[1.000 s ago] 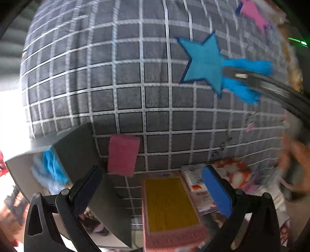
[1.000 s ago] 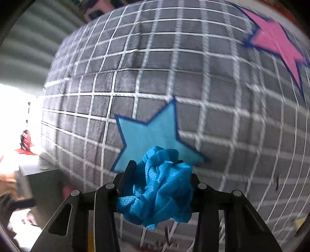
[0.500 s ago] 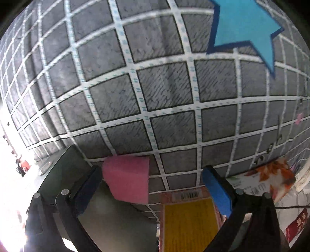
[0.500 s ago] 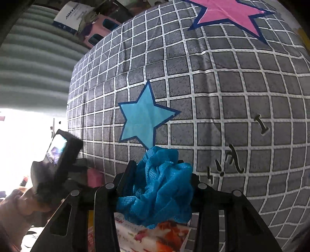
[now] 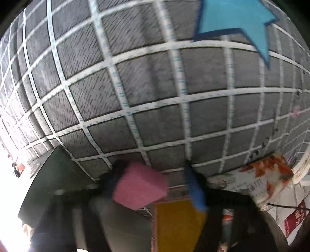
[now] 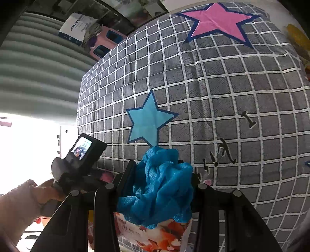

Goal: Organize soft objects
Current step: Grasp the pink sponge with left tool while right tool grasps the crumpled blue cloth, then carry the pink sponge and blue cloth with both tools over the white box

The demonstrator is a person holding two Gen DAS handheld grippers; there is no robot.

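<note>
A pink sponge lies tilted between the jaws of my left gripper, which are closing on it. The dark left finger pushes its left edge and the blue right pad comes in at its right corner; the view is blurred. My right gripper is shut on a crumpled blue mesh ball, held up in front of the checked quilt. In the right wrist view a hand holds the left tool, whose camera shows at the left.
The grey checked quilt with a blue star fills the background. A dark grey box stands left of the sponge. A yellow and red mat and a floral packet lie below right.
The left jaws have gone from wide open to closed in around the pink sponge, which shifted right and tilted. The right gripper rose and pulled back with the mesh ball.
</note>
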